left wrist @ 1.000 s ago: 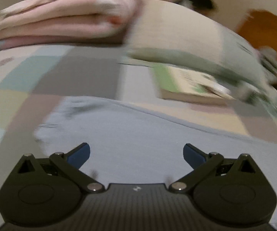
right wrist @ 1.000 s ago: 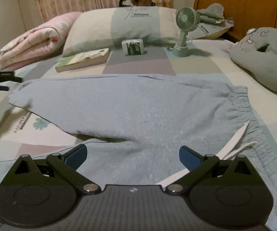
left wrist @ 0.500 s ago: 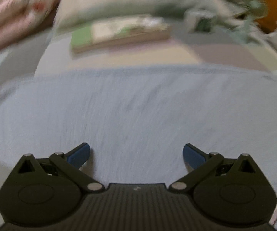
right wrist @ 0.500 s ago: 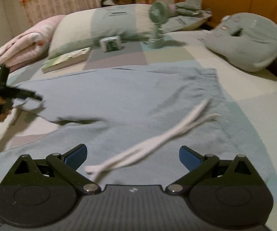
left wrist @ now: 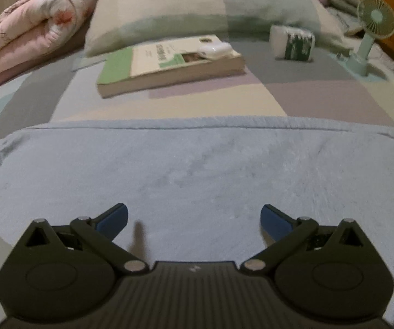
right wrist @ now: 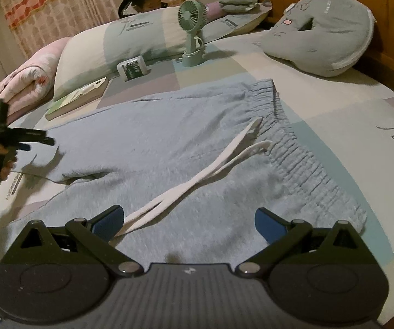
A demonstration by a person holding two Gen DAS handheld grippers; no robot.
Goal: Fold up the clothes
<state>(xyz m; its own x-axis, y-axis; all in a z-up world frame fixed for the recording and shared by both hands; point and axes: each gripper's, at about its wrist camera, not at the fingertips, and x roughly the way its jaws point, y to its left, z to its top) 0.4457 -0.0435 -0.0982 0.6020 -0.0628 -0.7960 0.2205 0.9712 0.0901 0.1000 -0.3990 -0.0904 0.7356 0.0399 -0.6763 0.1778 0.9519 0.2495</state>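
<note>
Lying flat under both spread hand-held grippers (left wrist: 194,216) (right wrist: 187,220): blue shorts (right wrist: 169,142), ungrasped.

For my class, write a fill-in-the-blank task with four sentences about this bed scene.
1. The light blue trousers lie spread on the ____.
2. A white ____ runs from the trousers' waistband toward the right gripper.
3. The small white case rests on the ____.
4. Both the right gripper and the left gripper are ____.

Missing words: bed; drawstring; book; open
</note>
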